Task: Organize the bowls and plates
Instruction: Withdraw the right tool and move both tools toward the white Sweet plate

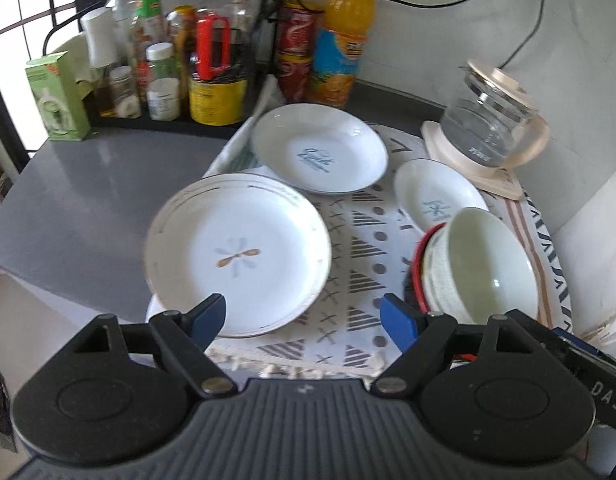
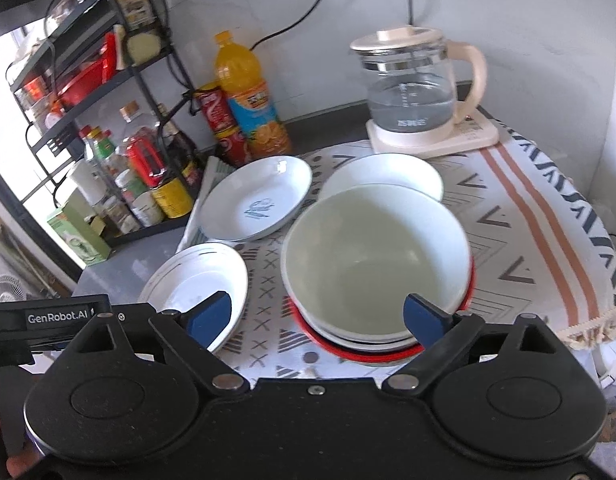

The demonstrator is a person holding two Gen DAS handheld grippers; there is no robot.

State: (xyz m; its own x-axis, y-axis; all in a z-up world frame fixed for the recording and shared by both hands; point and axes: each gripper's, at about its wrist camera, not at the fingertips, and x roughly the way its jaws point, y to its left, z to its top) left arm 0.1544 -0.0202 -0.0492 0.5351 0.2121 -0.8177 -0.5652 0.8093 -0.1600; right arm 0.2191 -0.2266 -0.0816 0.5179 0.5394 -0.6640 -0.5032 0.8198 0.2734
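Bowls (image 2: 375,264) sit stacked on a red-rimmed plate (image 2: 387,354) at the patterned cloth's (image 2: 519,232) centre. At ten o'clock lies a blue-scripted dish (image 2: 256,200), writing illegible. Both the right gripper (image 2: 317,318) and left gripper (image 1: 304,318) stand wide open, empty. "GenRobot.AI" marks the neighbouring gripper's body (image 2: 56,317).

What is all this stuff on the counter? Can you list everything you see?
gold-trimmed plate: one, white, cloth's near left
blue-print plates: two, white, farther back
bowl stack: pale green-white bowl topmost, red rim beneath, near right
patterned cloth: one, white and grey, under the dishes
glass kettle: one, cream lid and base, back right
orange drink bottle: one, by the wall
red cans: two, stacked
condiment bottles: several, back left
green box: one, far left
left gripper: black, blue fingers, open
right gripper: same, open
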